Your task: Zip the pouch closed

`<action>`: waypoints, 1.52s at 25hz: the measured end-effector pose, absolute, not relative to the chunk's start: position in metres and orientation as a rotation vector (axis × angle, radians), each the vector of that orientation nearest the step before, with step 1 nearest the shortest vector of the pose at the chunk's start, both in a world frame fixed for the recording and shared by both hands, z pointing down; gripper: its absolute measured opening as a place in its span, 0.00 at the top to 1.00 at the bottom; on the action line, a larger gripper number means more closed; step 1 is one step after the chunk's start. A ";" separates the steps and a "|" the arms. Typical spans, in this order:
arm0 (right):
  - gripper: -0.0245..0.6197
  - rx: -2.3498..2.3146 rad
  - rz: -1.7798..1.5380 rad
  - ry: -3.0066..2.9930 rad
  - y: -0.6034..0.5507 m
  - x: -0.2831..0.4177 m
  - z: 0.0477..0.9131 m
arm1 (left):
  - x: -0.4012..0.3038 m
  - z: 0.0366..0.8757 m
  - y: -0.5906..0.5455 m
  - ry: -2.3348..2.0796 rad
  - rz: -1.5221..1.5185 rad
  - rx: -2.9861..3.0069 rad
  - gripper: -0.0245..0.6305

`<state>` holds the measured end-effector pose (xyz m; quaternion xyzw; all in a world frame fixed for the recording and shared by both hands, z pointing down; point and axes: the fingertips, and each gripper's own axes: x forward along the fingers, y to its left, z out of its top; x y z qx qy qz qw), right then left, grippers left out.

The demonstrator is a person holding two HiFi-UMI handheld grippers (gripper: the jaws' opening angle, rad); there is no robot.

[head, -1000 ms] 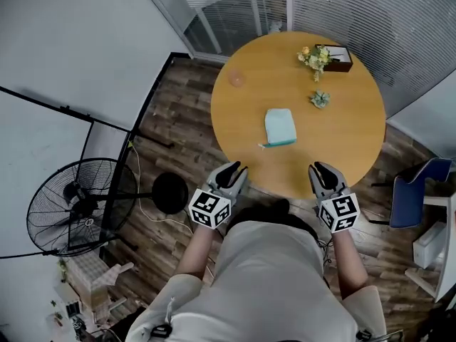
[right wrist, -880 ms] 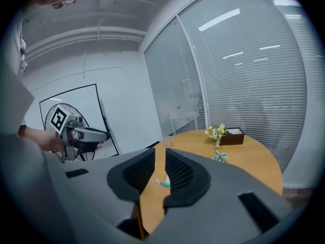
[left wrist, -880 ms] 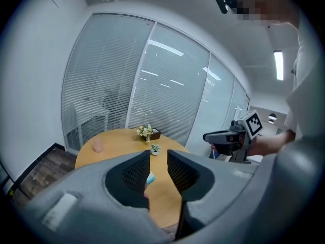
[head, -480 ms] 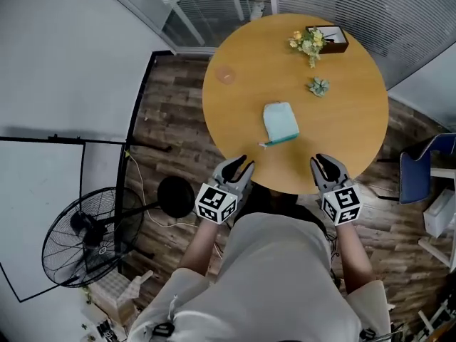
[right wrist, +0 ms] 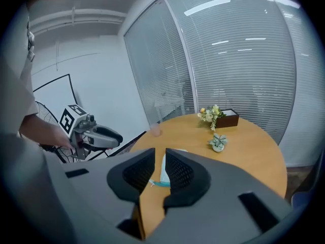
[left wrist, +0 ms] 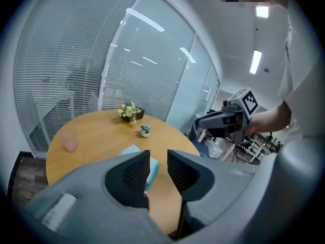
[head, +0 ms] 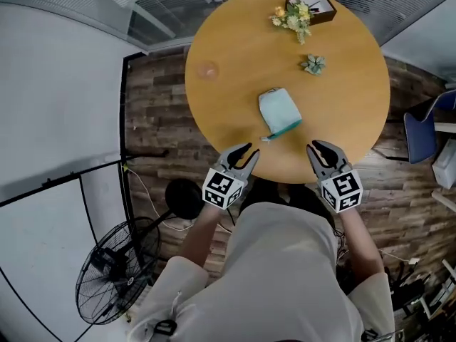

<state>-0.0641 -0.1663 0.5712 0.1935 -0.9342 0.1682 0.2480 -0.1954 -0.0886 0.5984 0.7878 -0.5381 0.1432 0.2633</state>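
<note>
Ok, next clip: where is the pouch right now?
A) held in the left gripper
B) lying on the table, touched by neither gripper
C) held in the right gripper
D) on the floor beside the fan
B: the pouch lies flat on the table, ahead of the left gripper and the right gripper, both with jaws apart and nothing between them.

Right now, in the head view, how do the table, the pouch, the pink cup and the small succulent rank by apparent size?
1. table
2. pouch
3. pink cup and small succulent: these look about alike, so they are not ranked against each other.
</note>
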 end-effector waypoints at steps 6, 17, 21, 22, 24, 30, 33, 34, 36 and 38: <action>0.86 0.572 0.532 -2.470 -0.167 -0.078 0.615 | -0.194 0.664 -0.103 -1.241 0.544 2.196 0.81; 0.86 0.570 0.685 -2.372 -0.150 -0.102 0.706 | -0.182 0.782 -0.107 -0.867 0.917 2.291 0.79; 0.86 0.547 0.753 -2.326 -0.137 -0.110 0.743 | -0.179 0.820 -0.100 -0.754 1.071 2.312 0.79; 0.86 0.541 0.772 -2.314 -0.134 -0.111 0.751 | -0.178 0.828 -0.098 -0.727 1.108 2.316 0.79; 0.86 0.527 0.800 -2.293 -0.129 -0.114 0.767 | -0.176 0.842 -0.097 -0.679 1.176 2.326 0.79; 0.86 0.497 0.841 -2.260 -0.127 -0.120 0.799 | -0.179 0.859 -0.108 -0.690 1.244 2.352 0.90; 0.84 0.471 0.859 -2.250 -0.126 -0.124 0.810 | -0.178 0.854 -0.113 -0.700 1.180 2.341 0.91; 0.83 0.460 0.859 -2.248 -0.125 -0.127 0.813 | -0.178 0.852 -0.113 -0.700 1.164 2.341 0.92; 0.82 0.433 0.845 -2.243 -0.123 -0.133 0.820 | -0.177 0.846 -0.114 -0.698 1.134 2.336 0.92; 0.82 0.406 0.832 -2.237 -0.122 -0.140 0.825 | -0.176 0.841 -0.116 -0.699 1.103 2.329 0.92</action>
